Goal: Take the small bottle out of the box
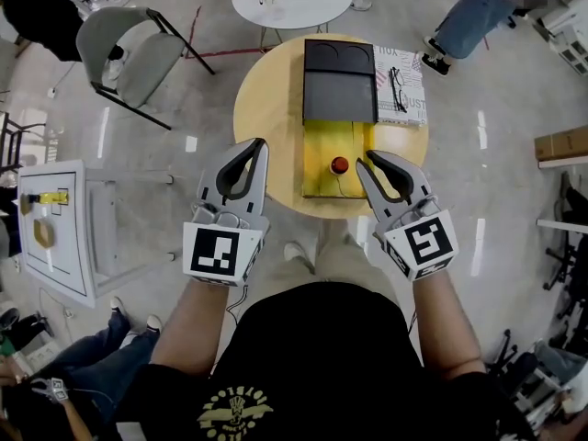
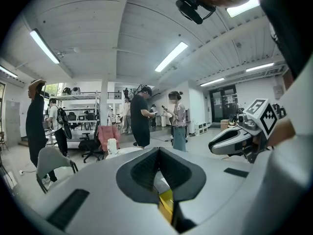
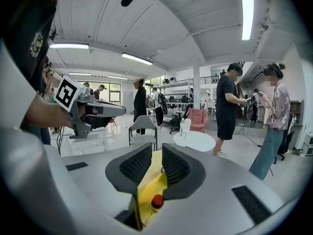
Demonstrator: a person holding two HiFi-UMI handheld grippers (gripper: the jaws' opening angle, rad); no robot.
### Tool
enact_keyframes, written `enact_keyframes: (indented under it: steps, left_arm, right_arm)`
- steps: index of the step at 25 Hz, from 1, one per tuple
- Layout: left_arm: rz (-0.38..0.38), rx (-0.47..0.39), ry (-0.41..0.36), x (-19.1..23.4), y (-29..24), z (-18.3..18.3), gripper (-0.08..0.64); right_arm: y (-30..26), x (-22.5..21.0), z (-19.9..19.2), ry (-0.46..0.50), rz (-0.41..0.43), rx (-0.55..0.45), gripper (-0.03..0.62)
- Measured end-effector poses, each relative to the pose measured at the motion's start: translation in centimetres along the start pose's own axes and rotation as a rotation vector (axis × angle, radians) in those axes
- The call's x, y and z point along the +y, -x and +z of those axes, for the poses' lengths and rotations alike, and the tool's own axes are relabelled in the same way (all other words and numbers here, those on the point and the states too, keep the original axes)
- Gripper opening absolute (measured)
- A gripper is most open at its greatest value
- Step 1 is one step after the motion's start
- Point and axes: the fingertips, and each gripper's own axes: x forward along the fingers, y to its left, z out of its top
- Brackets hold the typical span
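The red-capped bottle (image 1: 339, 164) sits in the yellow box (image 1: 320, 150), just left of the slightly spread right tongs (image 1: 367, 161), apparently untouched; the left tongs (image 1: 260, 145) are pressed together, farther off.

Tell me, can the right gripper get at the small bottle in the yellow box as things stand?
Probably yes. The box lies open with its lid folded back, nothing covers the bottle, and the right gripper hangs close beside it, jaws a little apart and empty.
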Motion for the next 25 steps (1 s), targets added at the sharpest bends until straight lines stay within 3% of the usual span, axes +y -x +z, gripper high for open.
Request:
enact_keyframes:
  steps: [25]
  left_arm:
    - [0.000,0.034,0.028,-0.9,-4.7,-6.1,0.015]
  right_arm:
    - [-6.1,-0.4,-11.6,-0.061,0.085,0.156,0.166]
